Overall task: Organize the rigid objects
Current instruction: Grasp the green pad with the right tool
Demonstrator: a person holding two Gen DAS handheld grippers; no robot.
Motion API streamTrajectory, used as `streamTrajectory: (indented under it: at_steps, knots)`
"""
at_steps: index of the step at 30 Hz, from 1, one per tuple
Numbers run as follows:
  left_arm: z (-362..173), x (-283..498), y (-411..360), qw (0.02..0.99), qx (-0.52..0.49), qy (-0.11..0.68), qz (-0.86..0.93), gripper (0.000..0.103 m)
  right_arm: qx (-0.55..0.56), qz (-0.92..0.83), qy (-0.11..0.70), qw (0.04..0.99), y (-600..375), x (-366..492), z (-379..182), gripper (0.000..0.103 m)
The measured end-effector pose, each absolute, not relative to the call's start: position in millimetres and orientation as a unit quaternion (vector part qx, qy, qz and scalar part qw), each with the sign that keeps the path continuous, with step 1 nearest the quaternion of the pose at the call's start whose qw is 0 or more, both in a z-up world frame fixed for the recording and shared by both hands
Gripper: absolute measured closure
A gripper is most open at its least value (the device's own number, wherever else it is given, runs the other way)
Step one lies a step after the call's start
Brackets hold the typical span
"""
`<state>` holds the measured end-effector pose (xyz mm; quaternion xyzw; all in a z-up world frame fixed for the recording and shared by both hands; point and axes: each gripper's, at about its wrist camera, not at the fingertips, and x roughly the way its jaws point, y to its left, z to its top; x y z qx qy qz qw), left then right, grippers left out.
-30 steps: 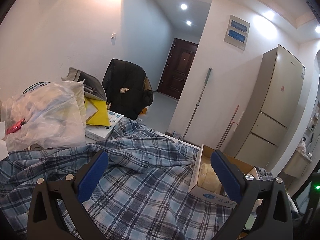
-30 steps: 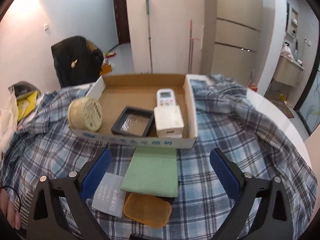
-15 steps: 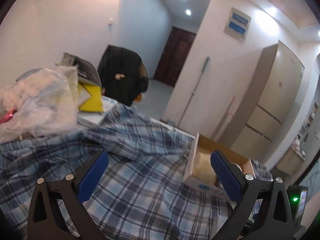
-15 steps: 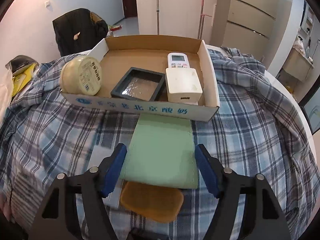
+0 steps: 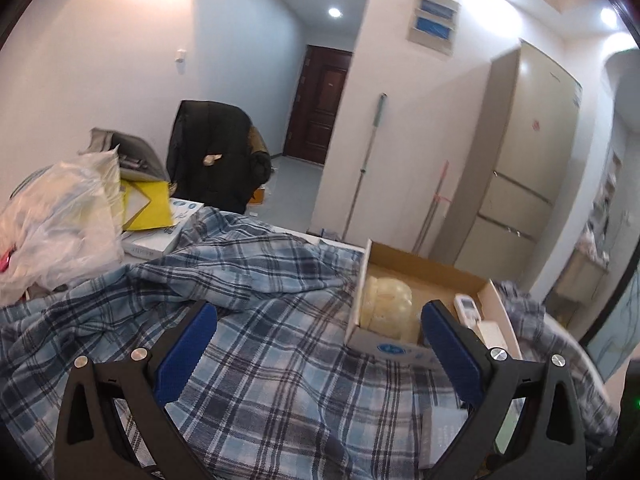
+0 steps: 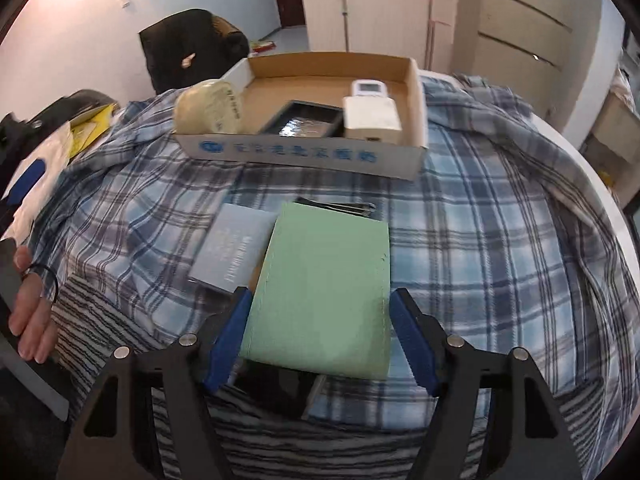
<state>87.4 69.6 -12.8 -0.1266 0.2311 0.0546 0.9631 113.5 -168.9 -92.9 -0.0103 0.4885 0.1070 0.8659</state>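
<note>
- the green notebook (image 6: 324, 288) is lying flat on the plaid cloth (image 6: 500, 240), just in front of the cardboard box (image 6: 304, 156), partly overlapping a grey card (image 6: 234, 250).
- the right gripper (image 6: 320, 336) is straddling its near end. the blue pads are sitting at both long edges and seem to be pinching it, though i can't be sure of contact.
- it's looking stiff, thin and light, so squeezing across the cover edges near the spine should be working. the smooth cover might be slipping.
- the left gripper (image 5: 320, 344) is hanging spread wide with nothing in it.
</note>
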Motion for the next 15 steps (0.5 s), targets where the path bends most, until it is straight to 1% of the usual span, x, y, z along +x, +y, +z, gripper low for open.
streamTrajectory:
  at_steps: [3, 5, 8, 11, 15]
  knots:
    - [-10, 84, 64, 0.967, -0.119, 0.223, 0.04, 0.0, -0.02, 0.108, 0.49, 0.865, -161, 115, -95, 0.032]
    - [-10, 84, 60, 0.967, -0.115, 0.223, 0.039, 0.0, -0.009, 0.098, 0.509, 0.855, -163, 122, -99, 0.015]
    - [-14, 87, 49, 0.968, -0.089, 0.233, 0.038, 0.0, 0.037, 0.097, 0.518, 0.849, -170, 127, -103, 0.014]
    - [-15, 88, 43, 0.968, -0.075, 0.236, 0.033, 0.0, 0.018, 0.076, 0.508, 0.858, -167, 129, -102, 0.014]
    - [-15, 87, 43, 0.968, -0.081, 0.237, 0.026, 0.0, 0.002, 0.063, 0.506, 0.86, -157, 134, -103, 0.014]
